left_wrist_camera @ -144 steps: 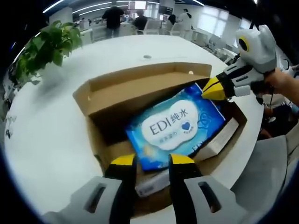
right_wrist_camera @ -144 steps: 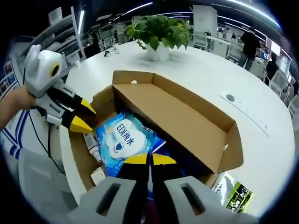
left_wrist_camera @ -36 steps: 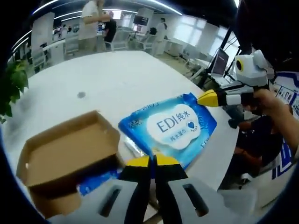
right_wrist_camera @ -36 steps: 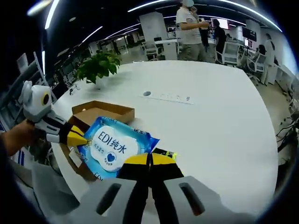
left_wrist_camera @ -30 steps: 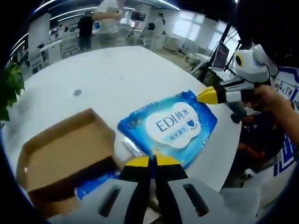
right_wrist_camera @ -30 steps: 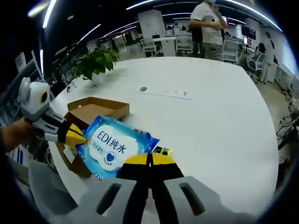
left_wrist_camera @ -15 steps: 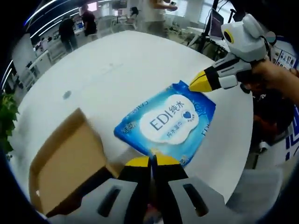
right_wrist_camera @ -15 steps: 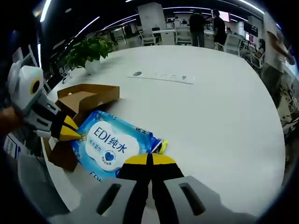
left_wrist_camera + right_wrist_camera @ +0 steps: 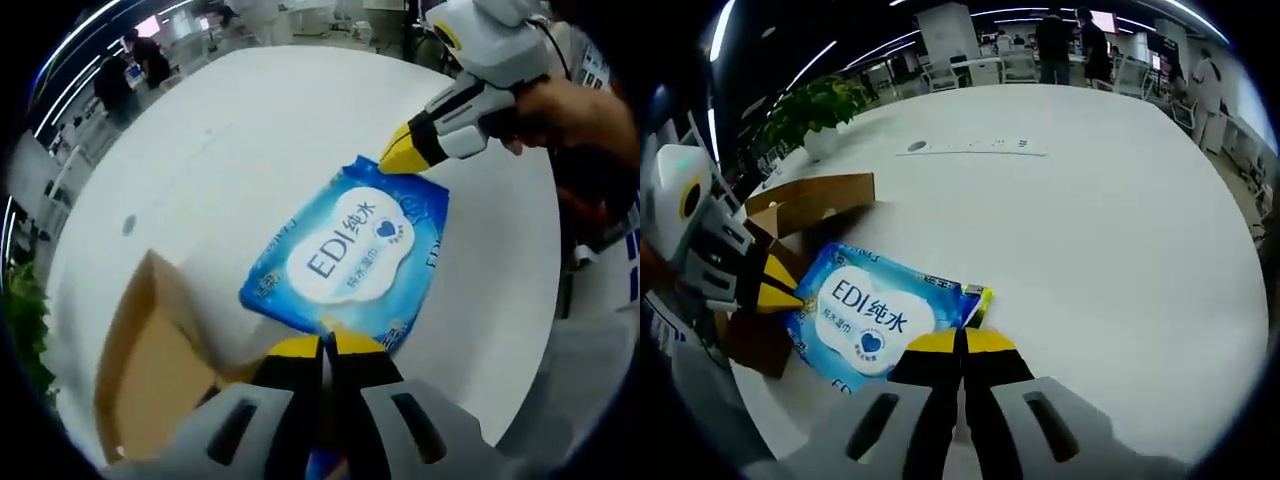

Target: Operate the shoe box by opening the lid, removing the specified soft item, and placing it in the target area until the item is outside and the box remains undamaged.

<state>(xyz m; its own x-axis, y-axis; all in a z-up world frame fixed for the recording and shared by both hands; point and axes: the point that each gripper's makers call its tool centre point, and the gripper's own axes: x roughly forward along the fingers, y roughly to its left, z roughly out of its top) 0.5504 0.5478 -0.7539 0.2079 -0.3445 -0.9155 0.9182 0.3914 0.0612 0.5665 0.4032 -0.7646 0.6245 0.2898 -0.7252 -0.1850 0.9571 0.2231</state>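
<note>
Placing step: wipes pack (image 9: pixel 352 253) out of shoe box (image 9: pixel 805 206), both grippers (image 9: pixel 322 344) (image 9: pixel 961 340) clamped on opposite edges (low over white table (image 9: pixel 1100 210)). Next: set down, release.

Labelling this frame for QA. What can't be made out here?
- Whether the wipes pack rests on the table or hangs above it: neither view settles it.
- Box interior: left gripper view cuts it at the edge; in the right gripper view the left claw blocks it.
- Small dark-and-yellow item: right gripper view, mostly under the pack.
- Small print on the pack: too small.
- Right claw grip depth: tips hide the pack's edge.
</note>
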